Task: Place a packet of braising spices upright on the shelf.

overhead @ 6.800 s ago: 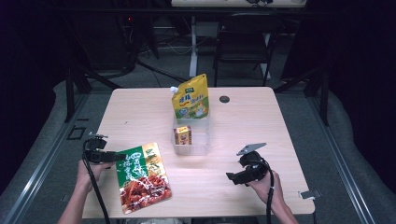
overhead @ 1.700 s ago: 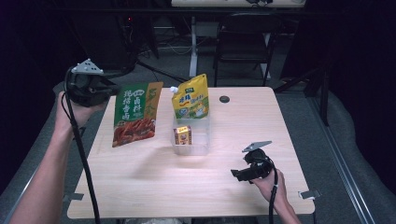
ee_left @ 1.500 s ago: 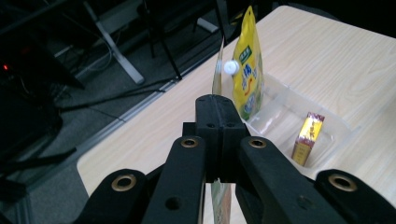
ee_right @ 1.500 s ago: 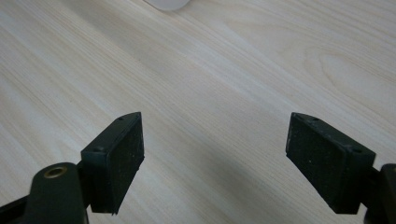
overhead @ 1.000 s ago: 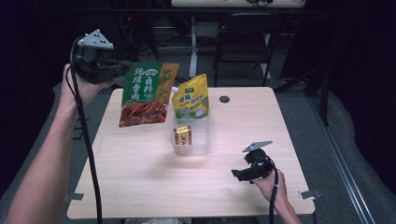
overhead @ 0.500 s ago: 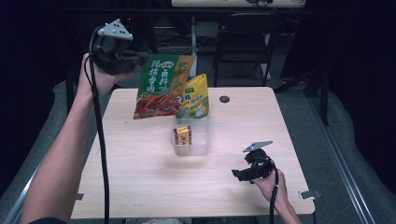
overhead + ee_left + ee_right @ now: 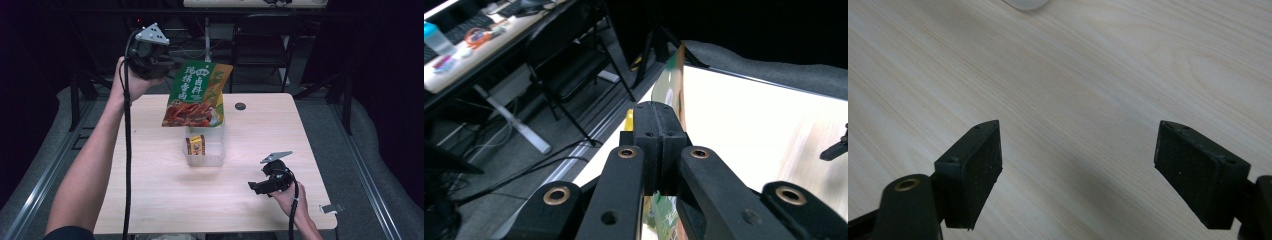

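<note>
Above the far edge of the worktop (image 7: 150, 200), my left claw (image 7: 167, 65) has its jaws pinched flat on the top corner of the green snack pouch (image 7: 196, 95), which hangs in the air over the clear plastic bin (image 7: 212, 155). In the left gripper view the pads (image 7: 659, 135) meet almost edge to edge with the pouch's thin seam (image 7: 678, 80) running out between them.

I judge the pouch light and floppy: a soft foil-type bag with loose contents, so it will swing and sag below the grip. The film looks glossy and likely slippery, so the flat sealed top edge is the right place to hold; squeezing the belly would crush what is inside. The bin already holds a small yellow-brown box (image 7: 196, 145) at its left side, so I would lower the pouch bottom-first into the free space beside it.

My right claw (image 7: 255, 187) rests near the worktop's near right corner, jaws wide apart with bare wood (image 7: 1073, 100) between them.
</note>
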`<state>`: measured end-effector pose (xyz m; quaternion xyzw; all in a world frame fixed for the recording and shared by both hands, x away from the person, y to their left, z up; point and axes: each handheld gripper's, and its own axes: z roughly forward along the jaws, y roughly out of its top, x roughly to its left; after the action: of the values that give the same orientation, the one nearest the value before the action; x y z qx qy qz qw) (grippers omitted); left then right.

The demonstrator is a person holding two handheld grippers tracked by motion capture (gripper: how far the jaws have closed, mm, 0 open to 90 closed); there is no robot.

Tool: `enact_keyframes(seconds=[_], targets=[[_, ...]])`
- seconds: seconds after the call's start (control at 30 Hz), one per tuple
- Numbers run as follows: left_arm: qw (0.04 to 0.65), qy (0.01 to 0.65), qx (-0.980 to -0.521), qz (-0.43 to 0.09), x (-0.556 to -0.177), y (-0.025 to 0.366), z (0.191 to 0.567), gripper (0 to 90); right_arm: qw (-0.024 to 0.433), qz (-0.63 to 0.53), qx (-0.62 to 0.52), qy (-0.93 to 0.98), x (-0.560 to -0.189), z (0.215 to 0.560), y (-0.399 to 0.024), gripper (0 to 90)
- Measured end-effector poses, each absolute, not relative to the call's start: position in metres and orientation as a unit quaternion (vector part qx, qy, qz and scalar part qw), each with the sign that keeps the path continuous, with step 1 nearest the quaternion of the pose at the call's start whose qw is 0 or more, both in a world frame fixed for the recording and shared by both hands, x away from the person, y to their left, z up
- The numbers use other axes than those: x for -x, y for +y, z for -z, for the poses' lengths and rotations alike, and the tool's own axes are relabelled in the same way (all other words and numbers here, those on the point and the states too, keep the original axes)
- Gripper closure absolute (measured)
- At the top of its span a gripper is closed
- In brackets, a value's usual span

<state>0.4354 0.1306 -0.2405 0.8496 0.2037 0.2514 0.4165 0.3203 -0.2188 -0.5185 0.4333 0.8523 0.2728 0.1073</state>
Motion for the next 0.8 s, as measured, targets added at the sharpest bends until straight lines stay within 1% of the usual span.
enact_keyframes(seconds=[0.2,0.37,0.8], targets=[[0.414,0.2,-0.856,-0.238,-0.447,0.114,0.255,90.0,0.099,-0.285,-0.434,0.849,-0.32,0.521,-0.217,18.6],[0.415,0.2,-0.859,-0.221,-0.455,0.104,0.269,90.0,0.102,-0.282,-0.433,0.85,-0.32,0.521,-0.217,18.6],[0.418,0.2,-0.865,-0.193,-0.469,0.091,0.307,90.0,0.103,-0.278,-0.435,0.85,-0.32,0.521,-0.218,18.5]])
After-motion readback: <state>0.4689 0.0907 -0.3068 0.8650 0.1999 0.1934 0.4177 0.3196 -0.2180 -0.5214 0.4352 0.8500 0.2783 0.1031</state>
